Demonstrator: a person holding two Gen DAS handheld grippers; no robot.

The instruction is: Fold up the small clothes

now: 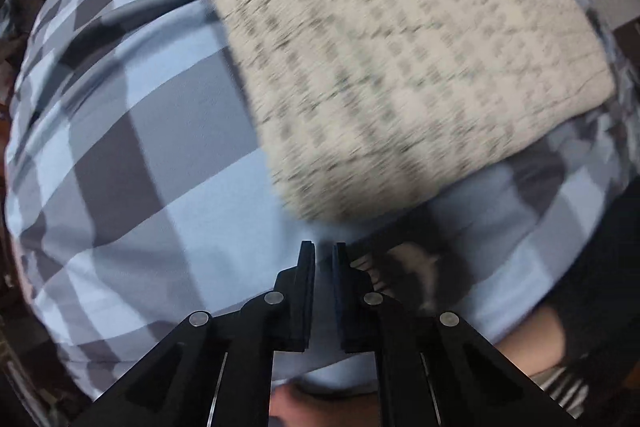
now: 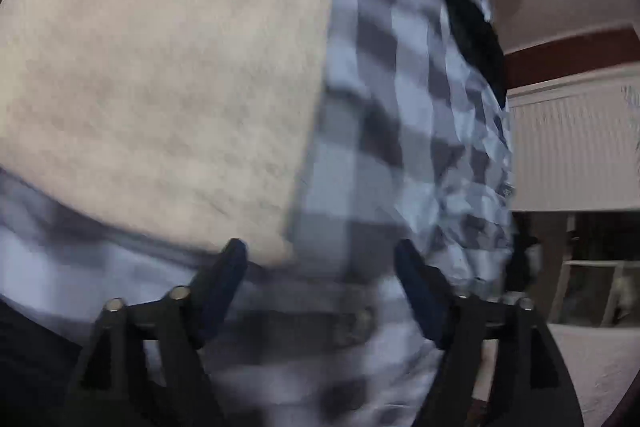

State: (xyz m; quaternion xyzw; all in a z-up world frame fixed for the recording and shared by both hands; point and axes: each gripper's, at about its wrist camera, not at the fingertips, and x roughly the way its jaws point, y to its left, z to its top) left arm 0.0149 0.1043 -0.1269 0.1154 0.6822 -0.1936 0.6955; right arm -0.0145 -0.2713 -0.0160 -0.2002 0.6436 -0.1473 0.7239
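A cream knitted garment (image 1: 396,63), folded into a flat rectangle, lies on a blue and grey checked bedcover (image 1: 132,163). My left gripper (image 1: 323,251) hovers just off the garment's near corner, its jaws nearly closed with a narrow gap and nothing between them. In the right wrist view the same garment (image 2: 160,99) fills the upper left, blurred by motion. My right gripper (image 2: 320,251) is open wide and empty, its left fingertip (image 2: 234,251) at the garment's near edge, over the checked cover (image 2: 384,131).
A white radiator (image 2: 576,147) and a dark red wall band (image 2: 568,51) stand to the right of the bed. A dark cloth (image 2: 476,31) lies on the cover's far edge. The person's bare arm (image 1: 532,343) shows at the lower right of the left wrist view.
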